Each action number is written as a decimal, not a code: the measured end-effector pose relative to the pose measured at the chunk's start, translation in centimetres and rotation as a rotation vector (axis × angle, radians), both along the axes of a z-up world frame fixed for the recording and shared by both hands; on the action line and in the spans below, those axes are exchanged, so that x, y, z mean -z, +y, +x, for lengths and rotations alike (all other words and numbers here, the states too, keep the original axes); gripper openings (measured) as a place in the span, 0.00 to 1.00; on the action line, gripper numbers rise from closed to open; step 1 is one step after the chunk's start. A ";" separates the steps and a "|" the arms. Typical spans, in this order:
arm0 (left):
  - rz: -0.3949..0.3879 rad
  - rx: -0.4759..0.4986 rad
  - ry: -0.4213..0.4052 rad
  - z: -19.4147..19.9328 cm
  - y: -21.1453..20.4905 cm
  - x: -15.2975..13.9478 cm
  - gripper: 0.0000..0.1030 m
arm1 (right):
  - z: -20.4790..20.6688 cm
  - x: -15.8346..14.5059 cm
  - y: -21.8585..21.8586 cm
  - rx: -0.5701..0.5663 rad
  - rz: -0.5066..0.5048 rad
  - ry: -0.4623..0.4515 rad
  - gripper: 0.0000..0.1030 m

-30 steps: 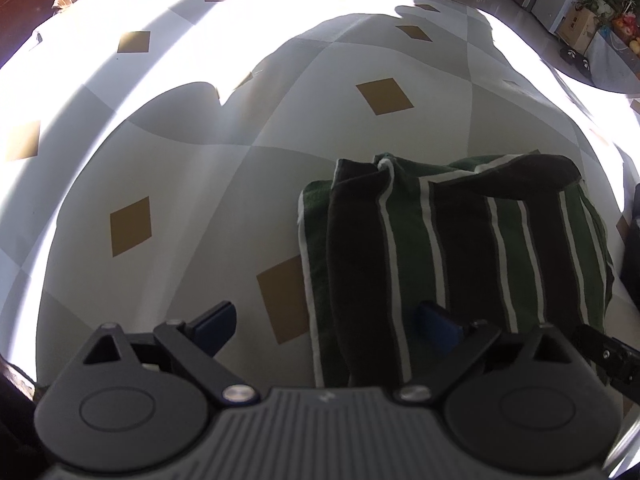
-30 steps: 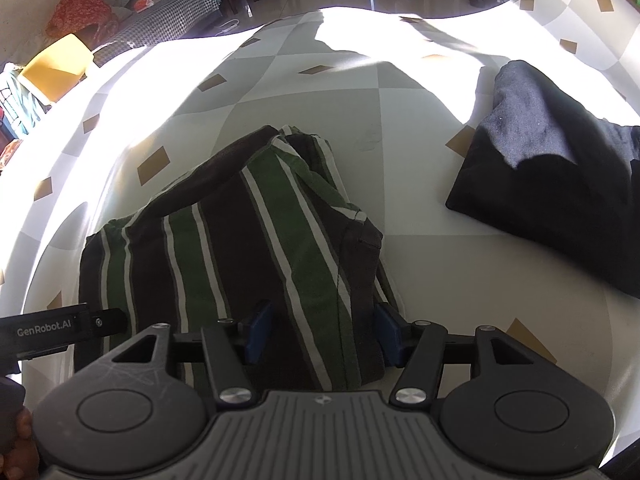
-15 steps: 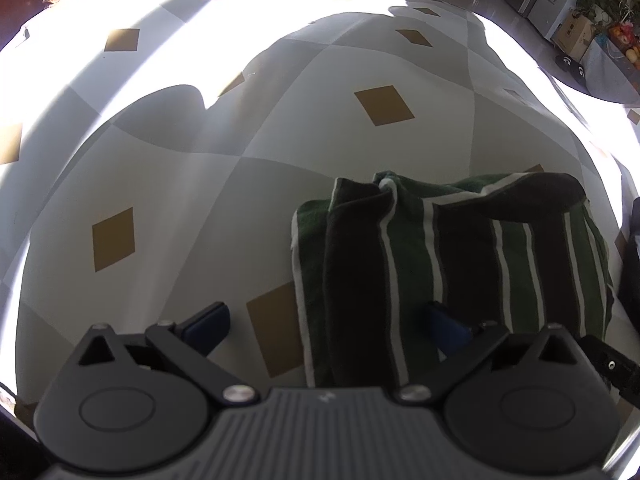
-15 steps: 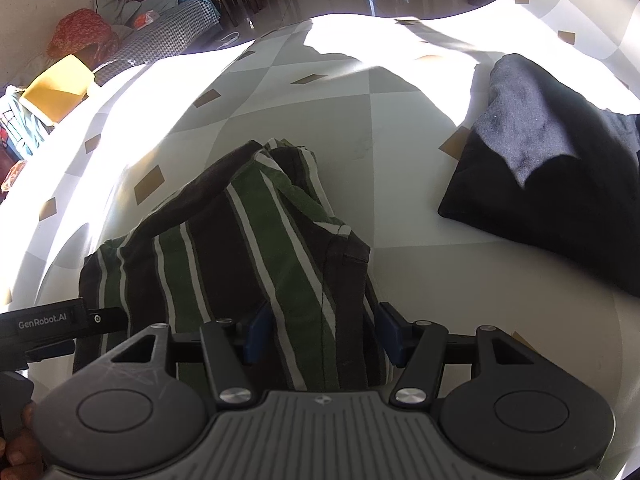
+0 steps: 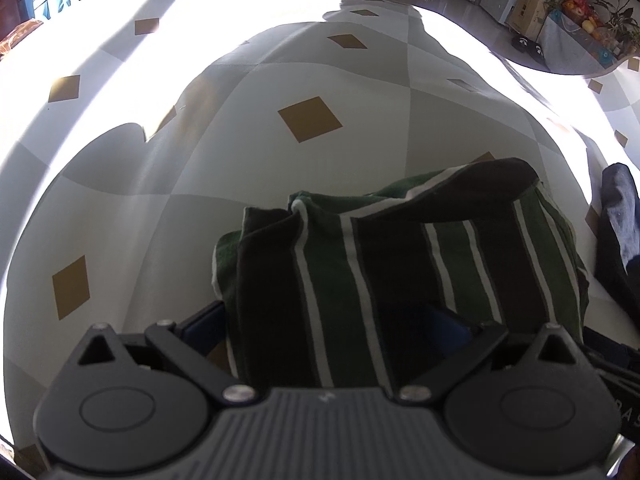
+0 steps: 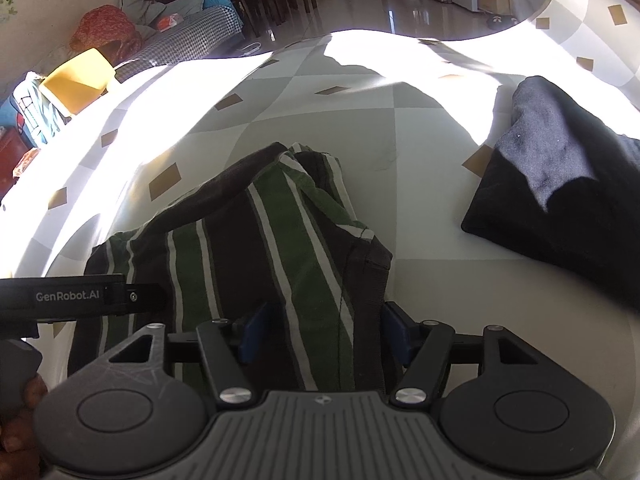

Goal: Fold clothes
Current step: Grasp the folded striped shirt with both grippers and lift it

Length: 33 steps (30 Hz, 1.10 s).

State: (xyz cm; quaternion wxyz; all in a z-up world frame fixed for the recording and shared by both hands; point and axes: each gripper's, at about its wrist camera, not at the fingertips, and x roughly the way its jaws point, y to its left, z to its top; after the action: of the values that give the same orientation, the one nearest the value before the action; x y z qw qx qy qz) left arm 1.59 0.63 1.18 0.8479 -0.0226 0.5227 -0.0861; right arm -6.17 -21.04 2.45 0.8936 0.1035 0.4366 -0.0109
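Observation:
A folded green, black and white striped garment point(image 5: 400, 264) lies on the tablecloth, also in the right wrist view point(image 6: 256, 248). My left gripper point(image 5: 324, 328) is open, its blue fingers on either side of the garment's near left edge. My right gripper point(image 6: 324, 336) is open too, its fingers straddling the garment's near right corner. The left gripper's body point(image 6: 80, 300) shows at the left of the right wrist view.
A folded dark navy garment point(image 6: 560, 184) lies to the right of the striped one, its edge showing in the left wrist view point(image 5: 620, 240). The tablecloth point(image 5: 200, 160) is white and grey with tan diamonds. Sofa, chairs and boxes stand beyond the table.
Both grippers have moved forward over the striped garment, so its near edge now sits between each pair of fingers. The garment has bunched up a little.

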 end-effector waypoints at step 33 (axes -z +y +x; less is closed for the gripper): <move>0.002 0.065 -0.116 -1.4 -1.7 -0.7 0.38 | -0.5 0.5 3.5 -0.165 -0.074 -0.060 0.31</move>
State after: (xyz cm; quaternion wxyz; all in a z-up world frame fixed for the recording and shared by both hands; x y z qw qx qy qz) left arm 0.19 -1.03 1.90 0.8736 0.0001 0.4731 -0.1141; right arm -6.69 -17.55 1.99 0.9075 0.0341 0.4158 0.0498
